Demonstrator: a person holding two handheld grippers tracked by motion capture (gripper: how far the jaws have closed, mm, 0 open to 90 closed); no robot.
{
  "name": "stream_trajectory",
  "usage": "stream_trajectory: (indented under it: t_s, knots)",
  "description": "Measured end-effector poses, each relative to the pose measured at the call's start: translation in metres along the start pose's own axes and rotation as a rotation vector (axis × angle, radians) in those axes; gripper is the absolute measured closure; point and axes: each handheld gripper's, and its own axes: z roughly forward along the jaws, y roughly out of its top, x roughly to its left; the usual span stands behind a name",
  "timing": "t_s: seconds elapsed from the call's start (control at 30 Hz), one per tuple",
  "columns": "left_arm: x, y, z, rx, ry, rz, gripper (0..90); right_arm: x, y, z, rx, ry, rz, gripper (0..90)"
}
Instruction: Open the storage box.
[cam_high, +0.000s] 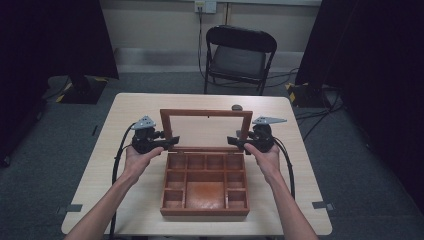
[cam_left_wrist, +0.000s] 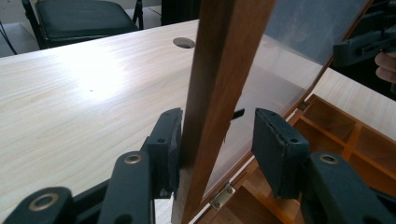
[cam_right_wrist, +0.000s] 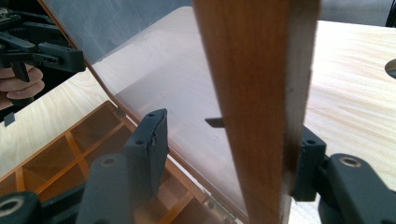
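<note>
A wooden box with several bare compartments sits on the table, its glass-paned lid standing upright. My left gripper straddles the lid's left side rail. One pad touches the wood and the other pad stands apart on the glass side, so it is open. My right gripper straddles the right side rail. Its outer pad lies against the wood, while the inner pad is well off it, so it is open too. Each gripper view shows the other gripper far off across the glass.
The light wooden table has a round cable hole just behind the lid. A black folding chair stands beyond the far edge. Dark curtains hang at both sides. Cables trail from both grippers along the forearms.
</note>
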Motion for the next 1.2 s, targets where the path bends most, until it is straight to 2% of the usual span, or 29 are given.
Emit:
stream_trajectory:
  t_s: [0.3, 0.43, 0.53, 0.63, 0.73, 0.8, 0.83, 1.1, 1.2]
  knots:
    - [0.004, -0.004, 0.005, -0.027, -0.007, -0.01, 53.2, -0.002, -0.002, 0.006, 0.002, -0.022, -0.021, 41.2]
    - [0.006, -0.006, 0.006, 0.0, -0.007, 0.001, 53.1, -0.003, -0.003, 0.007, 0.006, -0.026, -0.017, 41.4]
    - [0.008, -0.008, 0.005, 0.002, -0.01, 0.001, 53.8, -0.004, -0.006, 0.007, 0.013, -0.039, -0.021, 40.9]
    - [0.008, -0.009, 0.007, 0.017, 0.002, 0.008, 53.6, -0.008, -0.011, 0.007, 0.004, -0.042, 0.003, 41.5]
    - [0.01, -0.01, 0.009, 0.011, 0.005, -0.005, 53.6, -0.012, -0.017, 0.007, 0.009, -0.037, 0.019, 42.7]
    - [0.011, -0.011, 0.011, 0.006, 0.007, -0.011, 53.6, -0.014, -0.018, 0.007, 0.005, -0.025, 0.023, 44.0]
    - [0.011, -0.011, 0.011, 0.004, 0.007, -0.023, 53.6, -0.013, -0.018, 0.007, 0.005, -0.03, 0.02, 44.1]
    - [0.015, -0.014, 0.015, 0.013, 0.011, -0.035, 53.6, -0.015, -0.02, 0.012, 0.001, -0.05, 0.032, 44.1]
    - [0.017, -0.015, 0.014, 0.02, 0.003, -0.035, 52.4, -0.015, -0.019, 0.013, 0.004, -0.052, 0.041, 40.8]
